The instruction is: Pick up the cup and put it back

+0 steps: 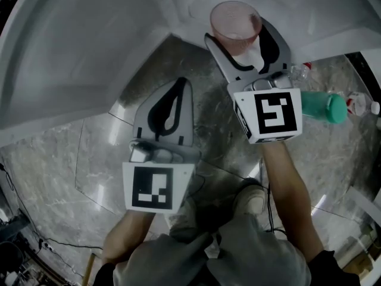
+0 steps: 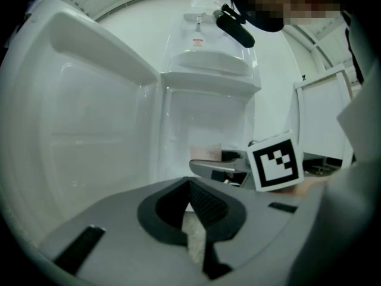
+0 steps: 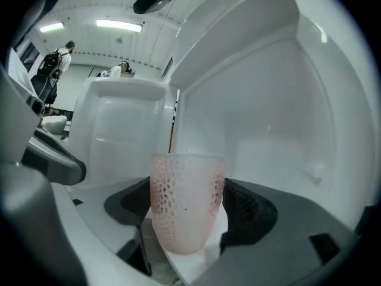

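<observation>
A pink, dimpled translucent cup [image 1: 235, 25] stands upright at the edge of a white ledge [image 1: 196, 5]. My right gripper [image 1: 245, 45] is shut on the cup, one jaw on each side. In the right gripper view the cup [image 3: 186, 201] fills the gap between the dark pads [image 3: 247, 210], and its base looks level with the white ledge [image 3: 196, 267]. My left gripper [image 1: 174, 94] hangs lower left over the marble floor, shut with nothing between its jaws. The left gripper view shows the closed tips [image 2: 190, 186], and beyond them the right gripper's marker cube [image 2: 274, 162] and a bit of the cup [image 2: 205, 154].
A large white moulded unit [image 1: 89, 40] curves around the far side. On the marble floor [image 1: 107, 154] to the right lie a teal bottle [image 1: 324, 107] and clear plastic bottles [image 1: 297, 73]. The person's shoe [image 1: 250, 198] is below the grippers. People [image 3: 56, 58] stand far off.
</observation>
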Demonstrator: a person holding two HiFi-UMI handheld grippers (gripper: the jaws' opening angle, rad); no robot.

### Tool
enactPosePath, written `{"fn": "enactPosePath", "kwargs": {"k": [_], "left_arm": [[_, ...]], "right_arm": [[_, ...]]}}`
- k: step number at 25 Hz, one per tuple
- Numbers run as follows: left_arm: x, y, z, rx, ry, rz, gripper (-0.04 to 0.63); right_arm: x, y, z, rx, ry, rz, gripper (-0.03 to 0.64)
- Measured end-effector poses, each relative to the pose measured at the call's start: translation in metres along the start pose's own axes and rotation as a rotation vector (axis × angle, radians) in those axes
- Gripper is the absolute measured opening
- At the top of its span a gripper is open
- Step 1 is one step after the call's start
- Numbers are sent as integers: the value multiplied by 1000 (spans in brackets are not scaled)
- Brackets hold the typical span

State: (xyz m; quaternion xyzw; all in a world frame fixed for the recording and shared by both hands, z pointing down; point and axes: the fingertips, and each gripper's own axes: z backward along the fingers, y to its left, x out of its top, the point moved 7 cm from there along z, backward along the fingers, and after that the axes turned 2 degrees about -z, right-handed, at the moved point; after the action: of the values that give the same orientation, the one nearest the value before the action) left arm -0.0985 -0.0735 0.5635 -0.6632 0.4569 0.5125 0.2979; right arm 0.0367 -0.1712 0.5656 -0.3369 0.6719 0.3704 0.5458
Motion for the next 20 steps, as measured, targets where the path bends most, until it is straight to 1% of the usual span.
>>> {"fn": "enactPosePath", "kwargs": {"k": [4,7,11,15,20], "left_arm": [[2,-4,4,3,0,8,12],[2,-7,6,1,0,20,12],[6,-15,9,-9,-14,21,12],[10,-24,12,-19,-16,16,12],[16,-35,18,-32,-38,14,12]], "right_arm": [[13,2,27,20,-30,-81,373],[19,4,46,42,-42,-117,373],[25,9,75,73,-44,-129,373],[26,10,105,71,-41,-158,373],[17,14,129,84,10,-174,373]]}}
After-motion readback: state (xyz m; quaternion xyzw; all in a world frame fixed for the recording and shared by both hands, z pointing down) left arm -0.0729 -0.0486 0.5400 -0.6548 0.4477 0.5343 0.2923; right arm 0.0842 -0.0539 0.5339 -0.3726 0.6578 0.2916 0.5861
